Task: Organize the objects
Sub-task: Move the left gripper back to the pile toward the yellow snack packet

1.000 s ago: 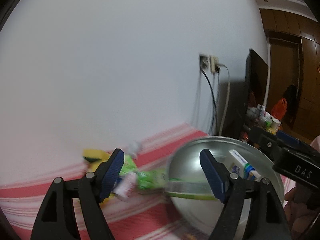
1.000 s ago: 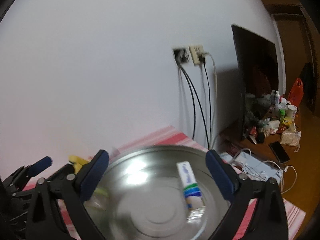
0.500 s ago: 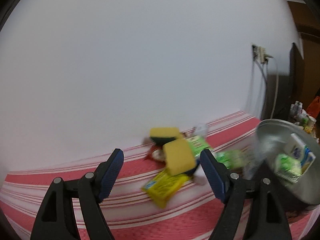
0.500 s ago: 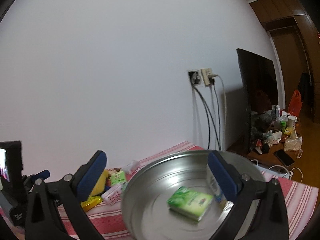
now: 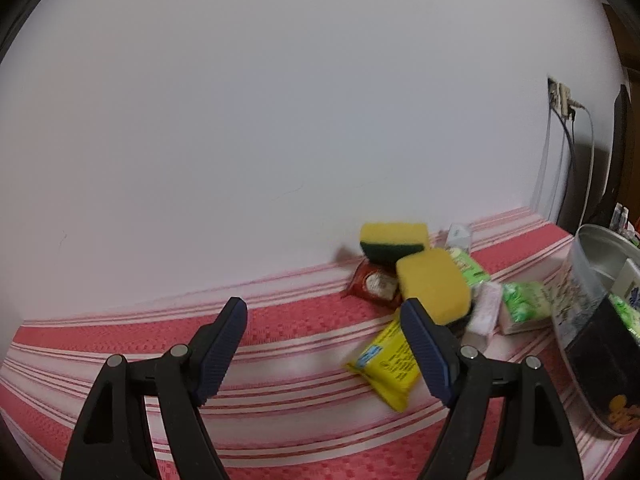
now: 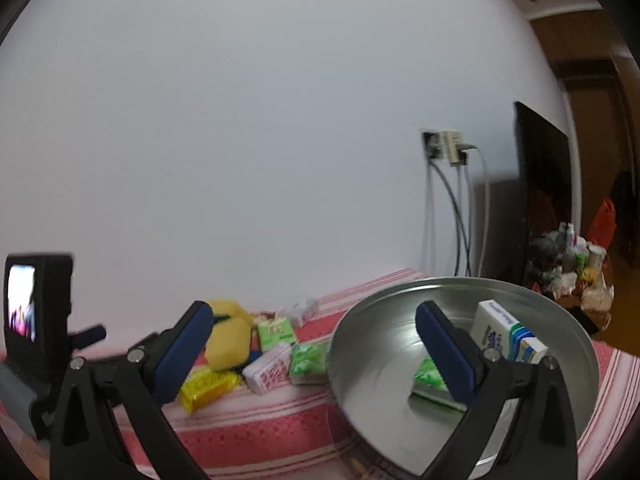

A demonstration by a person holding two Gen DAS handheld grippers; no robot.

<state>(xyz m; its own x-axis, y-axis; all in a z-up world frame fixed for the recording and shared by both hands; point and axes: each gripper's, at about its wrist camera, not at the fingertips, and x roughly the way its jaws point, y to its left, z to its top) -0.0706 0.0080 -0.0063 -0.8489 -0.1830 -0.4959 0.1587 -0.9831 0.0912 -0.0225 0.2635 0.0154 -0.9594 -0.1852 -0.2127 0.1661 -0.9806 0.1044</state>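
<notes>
Yellow sponge (image 5: 434, 286) lying tilted atop the pile by the wall on the red striped table (image 5: 300, 320), just beside the metal bowl (image 6: 384, 340): likely light, soft and squashy, best pinched across its short sides. Left claw (image 5: 324, 344) hovering low, pointing left of the pile, spread wide, gripping nothing. Right claw (image 6: 312, 344) hanging over the bowl's near rim, likewise wide and bare.

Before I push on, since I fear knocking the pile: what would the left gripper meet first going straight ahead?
Probably the striped red cloth, then the white wall. The left gripper is open and empty; the sponge pile sits off its right finger, though depth is unclear.
</notes>
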